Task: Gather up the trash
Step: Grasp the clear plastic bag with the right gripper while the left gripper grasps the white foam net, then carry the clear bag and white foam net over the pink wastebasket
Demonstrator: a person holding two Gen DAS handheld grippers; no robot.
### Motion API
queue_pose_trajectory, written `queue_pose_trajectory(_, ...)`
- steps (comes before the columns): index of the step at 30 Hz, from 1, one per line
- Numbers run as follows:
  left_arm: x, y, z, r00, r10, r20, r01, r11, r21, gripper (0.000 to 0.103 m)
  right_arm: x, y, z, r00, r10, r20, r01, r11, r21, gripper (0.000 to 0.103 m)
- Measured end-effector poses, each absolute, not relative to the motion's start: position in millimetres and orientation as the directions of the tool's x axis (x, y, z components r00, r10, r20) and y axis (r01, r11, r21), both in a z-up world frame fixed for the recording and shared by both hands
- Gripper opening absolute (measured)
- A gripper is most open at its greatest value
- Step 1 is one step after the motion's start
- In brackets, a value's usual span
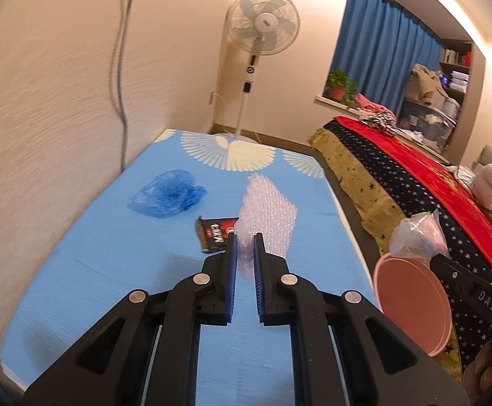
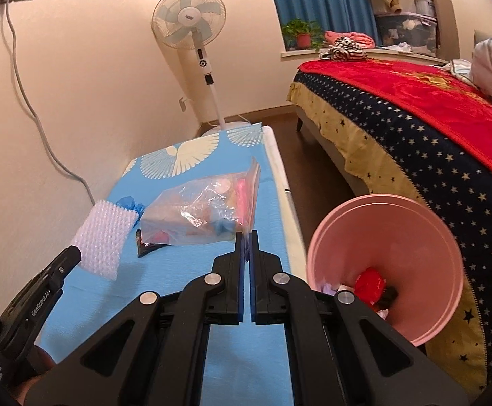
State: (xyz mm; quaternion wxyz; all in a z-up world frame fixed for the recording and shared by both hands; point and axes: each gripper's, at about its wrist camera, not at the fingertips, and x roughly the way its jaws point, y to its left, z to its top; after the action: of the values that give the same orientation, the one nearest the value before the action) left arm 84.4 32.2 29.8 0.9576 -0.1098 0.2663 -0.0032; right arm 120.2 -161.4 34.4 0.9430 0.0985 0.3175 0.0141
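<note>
My left gripper point(image 1: 245, 235) is shut on a sheet of clear bubble wrap point(image 1: 266, 213) and holds it above the blue table point(image 1: 110, 270); the wrap also shows in the right wrist view point(image 2: 102, 237). My right gripper point(image 2: 246, 233) is shut on the edge of a clear plastic zip bag point(image 2: 198, 215) with small items inside, held above the table. A black snack wrapper point(image 1: 215, 231) and a crumpled blue plastic bag point(image 1: 169, 193) lie on the table. A pink bin point(image 2: 386, 264) with some trash inside stands to the right of the table.
A standing fan point(image 1: 262, 23) is at the far end of the table. A bed with a red and starred cover point(image 2: 431, 128) lies to the right, across a narrow strip of floor. A cable point(image 2: 32, 118) hangs on the left wall.
</note>
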Motion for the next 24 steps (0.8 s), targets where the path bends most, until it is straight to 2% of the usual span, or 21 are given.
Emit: queue_pose_trajectory(24, 86, -16, 29, 0.856, -0.175, -0.486, 0.080, 0.974, -0.211, 0.010, 110, -200, 34, 0.804, 0.024, -0.594, 0.104, 0.978, 0.181, 0.002)
